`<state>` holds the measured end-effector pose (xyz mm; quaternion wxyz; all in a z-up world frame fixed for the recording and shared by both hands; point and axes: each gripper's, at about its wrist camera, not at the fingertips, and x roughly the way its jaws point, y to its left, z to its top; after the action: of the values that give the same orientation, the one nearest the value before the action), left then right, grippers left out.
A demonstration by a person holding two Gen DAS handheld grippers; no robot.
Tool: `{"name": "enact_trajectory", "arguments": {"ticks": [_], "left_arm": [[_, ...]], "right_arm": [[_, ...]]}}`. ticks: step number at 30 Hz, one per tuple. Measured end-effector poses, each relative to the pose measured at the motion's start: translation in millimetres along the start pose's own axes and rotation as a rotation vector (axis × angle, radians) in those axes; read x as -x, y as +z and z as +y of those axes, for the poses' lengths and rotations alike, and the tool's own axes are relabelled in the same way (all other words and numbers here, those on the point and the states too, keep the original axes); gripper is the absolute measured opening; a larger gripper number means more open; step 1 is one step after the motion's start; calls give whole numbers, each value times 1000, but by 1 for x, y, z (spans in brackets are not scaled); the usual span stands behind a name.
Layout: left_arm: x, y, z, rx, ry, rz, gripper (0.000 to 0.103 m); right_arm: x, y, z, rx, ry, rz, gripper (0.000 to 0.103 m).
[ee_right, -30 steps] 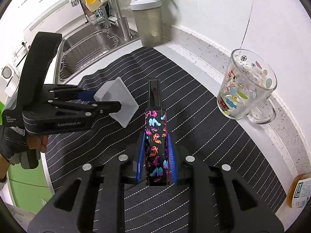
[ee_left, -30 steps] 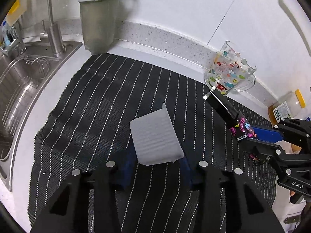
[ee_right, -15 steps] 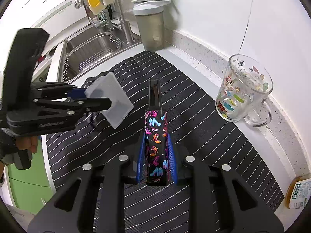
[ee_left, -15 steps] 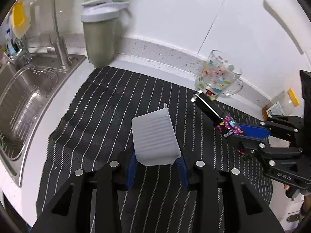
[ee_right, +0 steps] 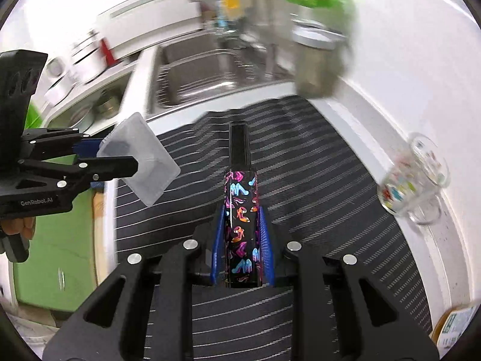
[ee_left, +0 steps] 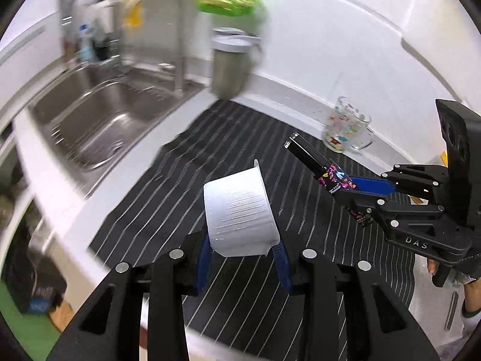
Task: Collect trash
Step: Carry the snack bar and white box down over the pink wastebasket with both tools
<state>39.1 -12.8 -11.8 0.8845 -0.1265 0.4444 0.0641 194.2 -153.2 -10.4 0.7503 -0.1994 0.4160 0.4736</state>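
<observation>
Left wrist view: the left gripper (ee_left: 242, 258) is clamped on a white plastic tray (ee_left: 239, 213), now lifted clear of the striped mat (ee_left: 186, 162) that it hovered low over a second ago. To its right, the right gripper (ee_left: 357, 194) pinches a black box with a colourful shoe print (ee_left: 318, 165), likewise raised. Both views have swung toward the sink (ee_left: 99, 120), and the patterned glass mug (ee_left: 345, 129) sits farther off beyond the box. With both pieces of trash in hand, carrying them to a bin probably comes next; no bin is visible.
</observation>
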Motion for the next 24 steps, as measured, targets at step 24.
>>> {"name": "enact_trajectory", "arguments": {"ticks": [24], "left_arm": [[160, -221, 188, 365, 281, -25, 36]], "right_arm": [[-72, -9, 319, 303, 287, 93, 23]]}}
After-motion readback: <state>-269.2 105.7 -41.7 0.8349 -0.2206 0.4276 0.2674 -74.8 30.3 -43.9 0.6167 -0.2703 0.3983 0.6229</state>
